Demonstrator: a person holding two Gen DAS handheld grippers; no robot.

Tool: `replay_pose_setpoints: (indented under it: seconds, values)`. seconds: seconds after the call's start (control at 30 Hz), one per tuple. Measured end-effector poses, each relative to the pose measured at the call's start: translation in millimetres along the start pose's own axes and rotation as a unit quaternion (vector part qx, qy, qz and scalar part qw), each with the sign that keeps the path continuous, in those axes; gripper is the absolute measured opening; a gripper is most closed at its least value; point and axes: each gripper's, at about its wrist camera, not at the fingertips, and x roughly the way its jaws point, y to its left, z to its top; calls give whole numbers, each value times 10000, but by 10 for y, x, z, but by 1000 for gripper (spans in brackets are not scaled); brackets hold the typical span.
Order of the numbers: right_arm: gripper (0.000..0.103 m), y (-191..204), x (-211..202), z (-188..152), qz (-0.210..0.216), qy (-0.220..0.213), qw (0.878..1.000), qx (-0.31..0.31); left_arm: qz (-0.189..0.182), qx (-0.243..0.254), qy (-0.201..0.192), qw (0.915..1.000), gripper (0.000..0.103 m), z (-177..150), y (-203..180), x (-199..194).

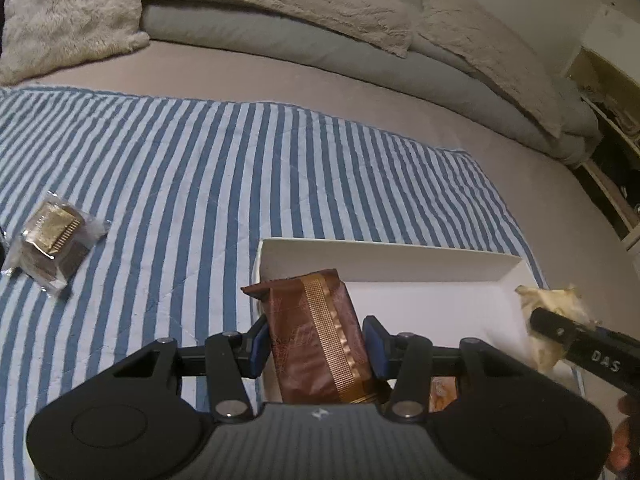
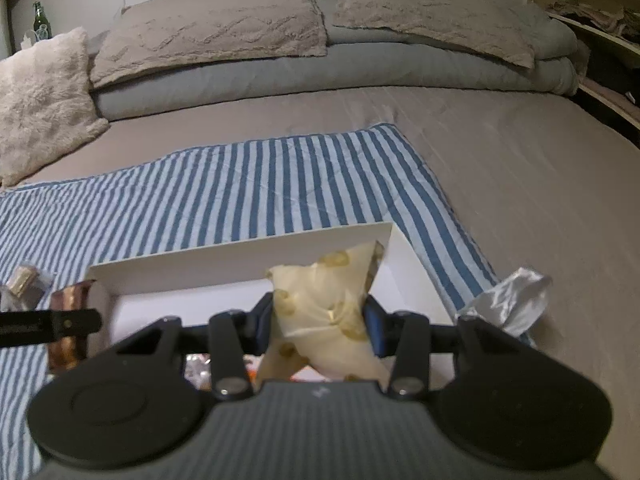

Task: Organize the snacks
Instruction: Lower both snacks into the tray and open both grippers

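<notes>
My left gripper [image 1: 316,344] is shut on a brown snack packet with a gold band [image 1: 320,336], held over the left end of a white open box [image 1: 384,260]. My right gripper [image 2: 320,320] is shut on a cream-yellow snack packet [image 2: 324,304], held over the same box [image 2: 240,248]. That packet shows at the right in the left wrist view [image 1: 552,320]. The brown packet shows at the left in the right wrist view [image 2: 70,320]. Another brown and gold packet in clear wrap [image 1: 52,236] lies on the striped cloth at the left. A silver packet [image 2: 512,300] lies right of the box.
The box sits on a blue and white striped cloth [image 1: 200,168] spread over a bed [image 2: 520,168]. Pillows [image 2: 216,24] and a folded duvet lie at the head. Shelves [image 1: 612,128] stand at the right. A green bottle [image 2: 40,22] stands at the far left.
</notes>
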Motion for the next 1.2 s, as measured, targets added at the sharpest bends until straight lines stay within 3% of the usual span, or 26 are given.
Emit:
replay_pose_setpoints:
  seconds: [0.17,0.27,0.37,0.5,0.8,1.13,1.2]
  values:
    - [53,1,150,68,-90,-61,9999,-65,3,78,-15,10000,50,7,-36,128]
    - [69,-10,224,95,-281,-118,9995,90,21,11,3,10000,52,-2,-40,208]
    - [69,-43,259,116,-176,-30,9997,160,-15,94,28,10000,65,3,-81,221]
    - [70,-101,296,90,-178,181,9995,185,-24,212,66,9998,72,-5,-135,193]
    - [71,-167,221,9,-227,265,9992,187,51,288,145,9995,81,-20,-215,126]
    - [77,-158,93,-28,-179,207,9994,224,88,444,181,9988,82,-42,-288,53]
    - [78,-168,55,-27,-162,176,9994,269,85,511,167,9985,88,-51,-309,21]
